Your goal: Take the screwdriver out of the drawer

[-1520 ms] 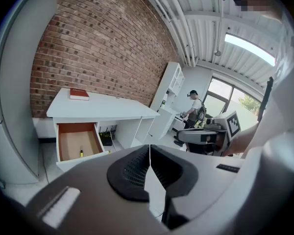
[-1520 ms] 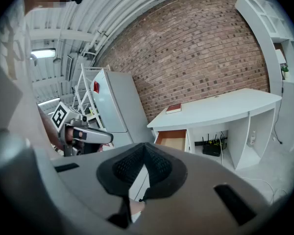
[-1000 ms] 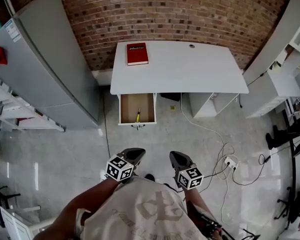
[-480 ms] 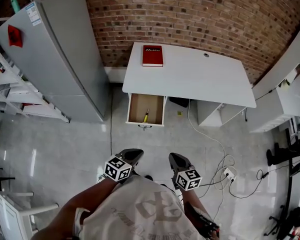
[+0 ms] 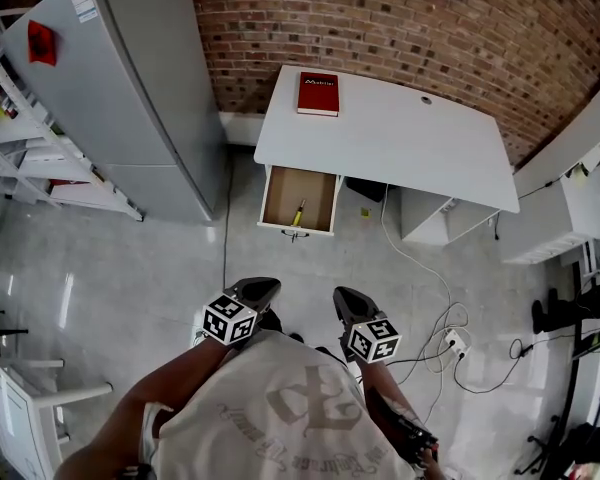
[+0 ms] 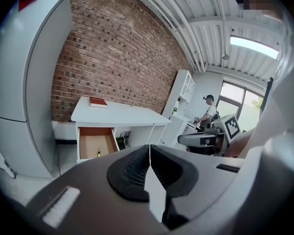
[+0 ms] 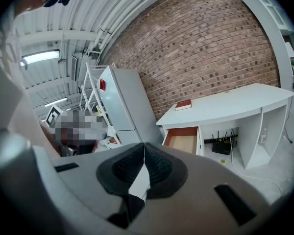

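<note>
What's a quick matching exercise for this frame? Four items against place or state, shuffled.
Items:
1. screwdriver
2. red book
3. left gripper
4. power strip

Place or state:
A. on top of the white desk, at a back corner
B. jaws together, nothing between them
C. lying inside the open drawer
D. on the floor, among cables

Pairs: 1-C, 2-A, 3-B, 4-D

Yellow-handled screwdriver (image 5: 298, 213) lying inside open drawer (image 5: 280, 196).
</note>
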Action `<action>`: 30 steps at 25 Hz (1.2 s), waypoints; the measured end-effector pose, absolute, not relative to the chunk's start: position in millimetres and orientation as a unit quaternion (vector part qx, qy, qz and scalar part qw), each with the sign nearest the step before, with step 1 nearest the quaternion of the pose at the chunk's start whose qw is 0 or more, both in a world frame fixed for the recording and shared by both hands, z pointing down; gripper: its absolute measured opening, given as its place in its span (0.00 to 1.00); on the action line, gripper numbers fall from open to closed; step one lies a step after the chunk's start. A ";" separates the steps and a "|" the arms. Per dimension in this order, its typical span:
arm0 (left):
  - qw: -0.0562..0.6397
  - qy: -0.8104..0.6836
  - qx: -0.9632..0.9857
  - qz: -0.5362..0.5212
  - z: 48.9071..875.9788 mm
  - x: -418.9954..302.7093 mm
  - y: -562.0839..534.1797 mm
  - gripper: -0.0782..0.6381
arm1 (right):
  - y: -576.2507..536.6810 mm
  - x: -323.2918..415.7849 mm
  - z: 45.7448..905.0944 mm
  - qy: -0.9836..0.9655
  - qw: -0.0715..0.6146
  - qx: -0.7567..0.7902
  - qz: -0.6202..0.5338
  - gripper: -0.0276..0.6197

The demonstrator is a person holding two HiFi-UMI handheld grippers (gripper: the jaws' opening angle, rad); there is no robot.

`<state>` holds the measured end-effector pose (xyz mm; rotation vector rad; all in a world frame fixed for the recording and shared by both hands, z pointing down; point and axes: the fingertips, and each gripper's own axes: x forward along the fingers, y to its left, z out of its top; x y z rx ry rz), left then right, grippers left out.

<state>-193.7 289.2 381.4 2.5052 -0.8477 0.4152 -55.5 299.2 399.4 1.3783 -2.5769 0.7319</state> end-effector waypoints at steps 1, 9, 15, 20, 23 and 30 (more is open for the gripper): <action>0.230 -0.309 0.910 0.151 381.7 -193.8 290.0 0.12 | 300.0 -55.3 400.2 -0.853 0.064 0.456 0.244 0.05; 0.226 -0.304 0.913 0.153 377.6 -181.2 296.6 0.12 | 308.2 -34.6 406.8 -0.838 0.068 0.477 0.257 0.05; 0.222 -0.306 0.913 0.154 371.2 -172.4 298.1 0.12 | 318.3 -28.3 408.5 -0.839 0.072 0.472 0.262 0.05; 0.225 -0.306 0.912 0.156 371.8 -168.5 299.1 0.12 | 316.1 -30.8 410.5 -0.840 0.068 0.467 0.268 0.05; 0.234 -0.309 0.908 0.159 379.0 -169.3 301.4 0.12 | 319.3 -30.9 416.7 -0.838 0.070 0.464 0.277 0.05; 0.248 -0.302 0.906 0.164 390.5 -163.1 291.3 0.12 | 318.4 -19.2 428.9 -0.824 0.067 0.478 0.298 0.05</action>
